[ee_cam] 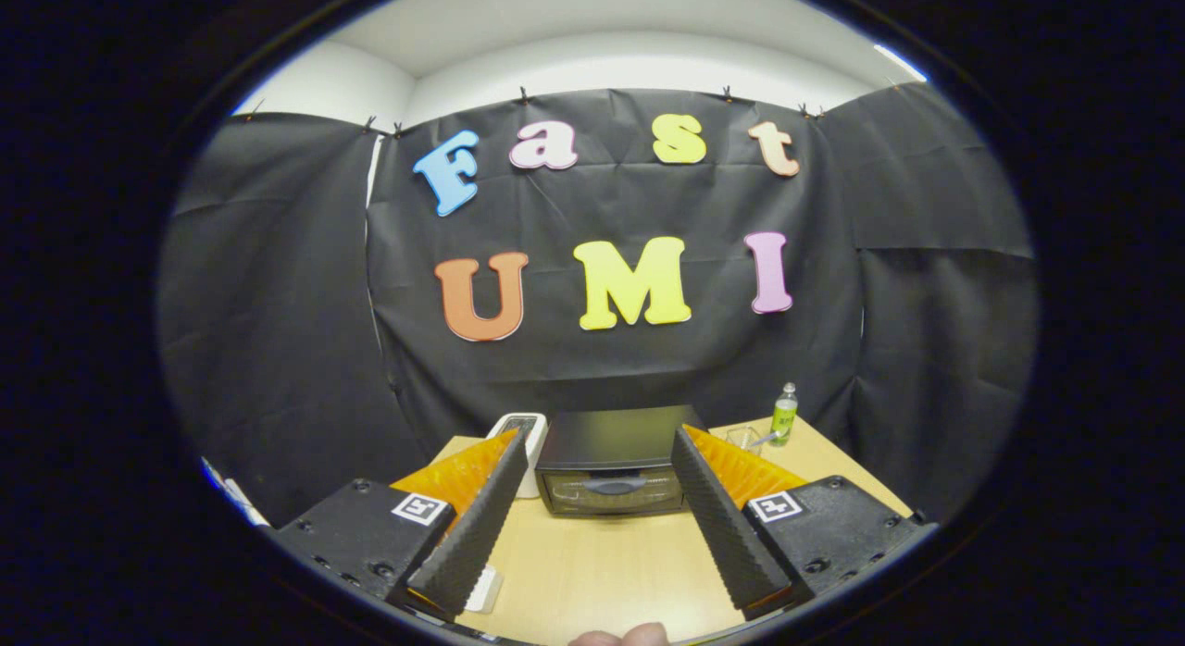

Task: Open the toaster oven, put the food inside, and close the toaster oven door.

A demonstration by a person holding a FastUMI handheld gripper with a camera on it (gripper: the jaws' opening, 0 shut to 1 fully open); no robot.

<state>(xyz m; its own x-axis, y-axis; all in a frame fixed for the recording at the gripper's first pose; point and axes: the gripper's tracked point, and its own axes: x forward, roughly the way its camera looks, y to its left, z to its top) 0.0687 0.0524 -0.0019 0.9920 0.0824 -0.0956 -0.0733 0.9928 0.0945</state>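
Two fingers of the hand-held gripper (600, 498) stand wide apart with nothing between them, raised above the tabletop (602, 563) and aimed at the toaster oven (611, 461). That oven sits beyond the fingertips, toward the far side of the tabletop, and its door (606, 491) is shut, with the handle (613, 485) running across the front. What lies behind the door glass cannot be made out, and no food can be picked out on the tabletop, so this fits either a stage with the door yet to be opened or one with the food inside and the door closed again.

Any work on the door would, in my judgement, go best with the fingers kept level and centred on the handle, since it is slim and sits close to the glass.

Just left of the oven stands a white device (524, 447), partly hidden by the left finger. To the right, near the far corner, are a small green bottle (785, 413) and a clear glass (741, 439) beside it. All stand clear of the straight path to the door.
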